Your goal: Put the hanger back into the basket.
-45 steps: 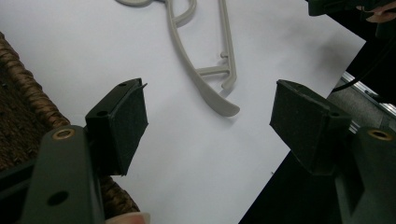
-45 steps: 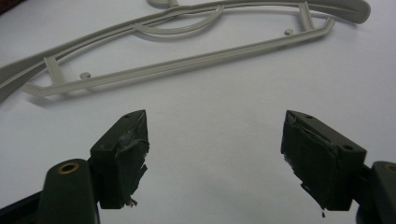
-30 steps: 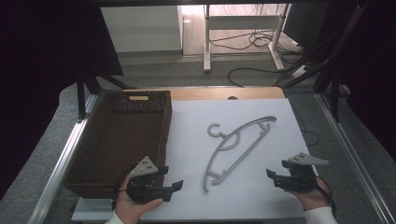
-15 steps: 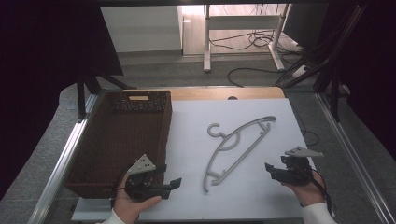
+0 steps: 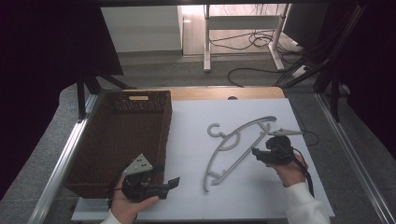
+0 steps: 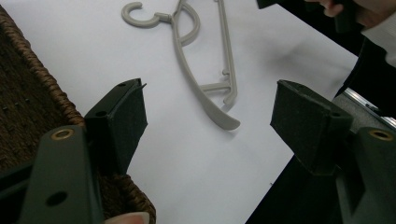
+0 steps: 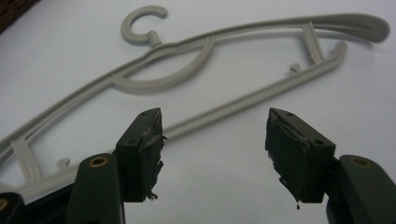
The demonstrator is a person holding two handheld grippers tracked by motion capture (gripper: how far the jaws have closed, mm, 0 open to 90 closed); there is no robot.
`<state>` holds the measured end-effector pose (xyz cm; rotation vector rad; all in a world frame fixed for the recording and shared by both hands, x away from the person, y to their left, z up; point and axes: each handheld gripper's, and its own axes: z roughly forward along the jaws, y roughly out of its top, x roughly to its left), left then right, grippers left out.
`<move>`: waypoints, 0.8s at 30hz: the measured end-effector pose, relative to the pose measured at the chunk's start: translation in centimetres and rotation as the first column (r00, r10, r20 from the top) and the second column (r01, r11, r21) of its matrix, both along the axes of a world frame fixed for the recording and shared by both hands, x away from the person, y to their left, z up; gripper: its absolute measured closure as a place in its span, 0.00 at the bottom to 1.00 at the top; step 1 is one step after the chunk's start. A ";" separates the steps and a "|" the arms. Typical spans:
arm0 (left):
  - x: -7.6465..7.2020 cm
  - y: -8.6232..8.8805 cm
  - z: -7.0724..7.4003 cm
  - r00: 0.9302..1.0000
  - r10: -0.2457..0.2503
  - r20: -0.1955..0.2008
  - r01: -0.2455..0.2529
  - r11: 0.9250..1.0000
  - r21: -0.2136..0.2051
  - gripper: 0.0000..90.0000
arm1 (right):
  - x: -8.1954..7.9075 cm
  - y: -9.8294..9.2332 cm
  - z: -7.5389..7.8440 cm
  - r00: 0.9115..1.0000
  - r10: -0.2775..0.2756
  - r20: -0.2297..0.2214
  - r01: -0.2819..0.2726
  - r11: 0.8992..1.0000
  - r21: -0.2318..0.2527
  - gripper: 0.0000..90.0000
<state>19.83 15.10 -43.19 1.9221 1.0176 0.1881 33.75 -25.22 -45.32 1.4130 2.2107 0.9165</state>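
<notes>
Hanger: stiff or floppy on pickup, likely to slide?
The hanger is probably stiff and light: thin moulded plastic bars. It lies flat on the smooth white table, so a push likely slides or pivots it; it won't roll.

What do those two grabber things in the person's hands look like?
Each one, the left gripper and the right gripper, is black with two flat jaws. The pads are dark foam, frayed on the right one. Brass-coloured rivets sit on the jaws. A grey three-cornered plate tops each, and a black cable trails off. The sleeve is white.
</notes>
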 end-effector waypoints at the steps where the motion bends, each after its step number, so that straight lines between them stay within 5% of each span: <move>1: 0.0 0.0 0.0 1.000 0.000 0.001 0.000 1.000 -0.001 0.29 | 0.5 0.3 0.0 1.000 0.002 -0.005 -0.002 1.000 -0.005 0.42; 24: 0.0 -0.1 0.0 1.000 0.004 0.004 -0.004 1.000 0.004 0.29 | 8.7 4.3 -2.7 0.988 -0.065 -0.143 0.061 0.998 -0.033 0.54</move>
